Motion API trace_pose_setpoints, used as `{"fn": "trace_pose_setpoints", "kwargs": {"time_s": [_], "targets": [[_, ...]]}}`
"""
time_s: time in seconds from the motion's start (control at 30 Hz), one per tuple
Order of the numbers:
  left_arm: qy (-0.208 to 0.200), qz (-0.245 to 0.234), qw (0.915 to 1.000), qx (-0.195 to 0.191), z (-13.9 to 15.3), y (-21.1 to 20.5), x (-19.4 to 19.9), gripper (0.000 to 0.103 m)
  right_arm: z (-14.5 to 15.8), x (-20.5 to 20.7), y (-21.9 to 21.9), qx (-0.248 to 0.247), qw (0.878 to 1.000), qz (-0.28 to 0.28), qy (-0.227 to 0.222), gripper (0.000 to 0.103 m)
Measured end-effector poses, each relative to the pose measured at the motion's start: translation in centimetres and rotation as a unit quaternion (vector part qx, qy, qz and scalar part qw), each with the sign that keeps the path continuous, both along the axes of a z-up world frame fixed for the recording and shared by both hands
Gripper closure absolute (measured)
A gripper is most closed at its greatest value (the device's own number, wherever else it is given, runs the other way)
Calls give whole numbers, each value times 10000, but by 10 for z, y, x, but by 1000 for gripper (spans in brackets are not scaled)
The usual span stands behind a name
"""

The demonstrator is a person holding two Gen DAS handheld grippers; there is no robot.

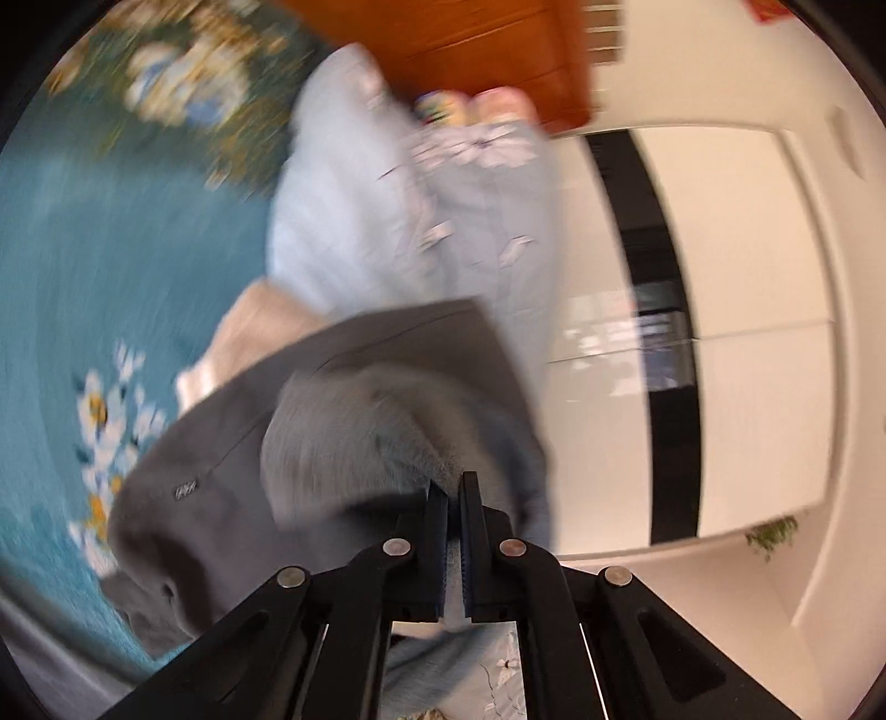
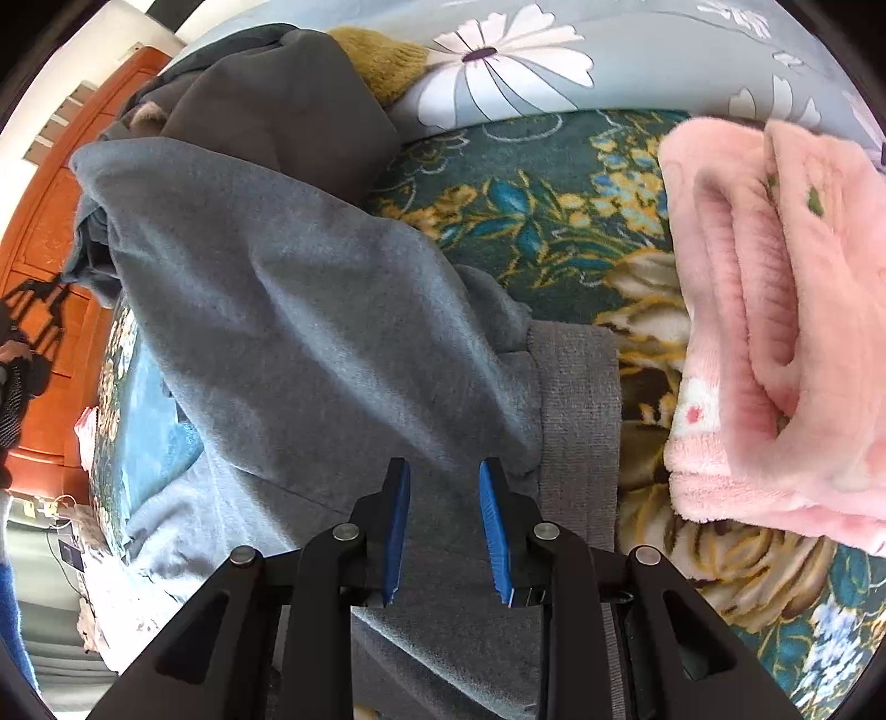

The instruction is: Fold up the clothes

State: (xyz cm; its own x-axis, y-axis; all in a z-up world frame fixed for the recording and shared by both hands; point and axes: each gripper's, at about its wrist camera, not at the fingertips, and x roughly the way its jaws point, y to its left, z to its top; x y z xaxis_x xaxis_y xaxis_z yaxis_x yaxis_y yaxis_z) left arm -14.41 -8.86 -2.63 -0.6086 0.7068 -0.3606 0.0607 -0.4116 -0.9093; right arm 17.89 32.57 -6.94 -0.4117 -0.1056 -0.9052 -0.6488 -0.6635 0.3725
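A grey sweatshirt (image 2: 310,310) lies on the teal flowered bed cover (image 2: 542,221), its ribbed cuff (image 2: 578,415) just right of my right gripper. My right gripper (image 2: 444,471) is open and hovers over the grey cloth with nothing between its blue pads. My left gripper (image 1: 454,484) is shut on a lifted fold of the same grey sweatshirt (image 1: 354,410); the left wrist view is blurred by motion. The garment's small label (image 1: 185,490) shows on the part hanging below.
A folded pink fleece garment (image 2: 775,332) lies at the right. A dark grey garment (image 2: 277,111) and a mustard knit (image 2: 382,55) are piled behind. A pale blue flowered duvet (image 1: 410,210) lies beyond. A wooden wardrobe (image 1: 487,50) and white wall stand behind.
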Motion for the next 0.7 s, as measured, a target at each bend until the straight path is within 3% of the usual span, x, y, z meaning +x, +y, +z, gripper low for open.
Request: {"fn": "trace_pose_setpoints", "kwargs": {"time_s": [0.07, 0.17, 0.23, 0.3, 0.37, 0.47, 0.53, 0.67, 0.7], "targets": [[640, 9, 9978, -141, 40, -22, 17, 100, 3, 4, 2, 23, 10000, -56, 57, 77], [1468, 314, 9854, -799, 83, -72, 63, 100, 6, 10, 6, 18, 9998, -161, 150, 77], [1534, 666, 9759, -1405, 83, -112, 95, 100, 6, 13, 6, -9, 9997, -171, 187, 77], [1022, 841, 9746, -1805, 57, -144, 113, 100, 5, 16, 5, -35, 9997, -158, 199, 77], [118, 989, 9717, -2143, 13, -179, 129, 100, 0, 17, 2, -88, 9997, -113, 181, 77], [-846, 1188, 9539, -2622, -47, -213, 152, 99, -6, 15, -2, -138, 9998, -23, 147, 77], [-1300, 1221, 9478, -2642, -81, -226, 166, 99, -6, 15, -4, -116, 9998, -3, 168, 77], [-1522, 1294, 9451, -2587, -107, -241, 183, 99, 0, 14, 4, 121, 9997, -101, 211, 76], [-1520, 1291, 9455, -2575, -109, -240, 183, 99, 0, 12, 8, 194, 9995, -111, 204, 70]]}}
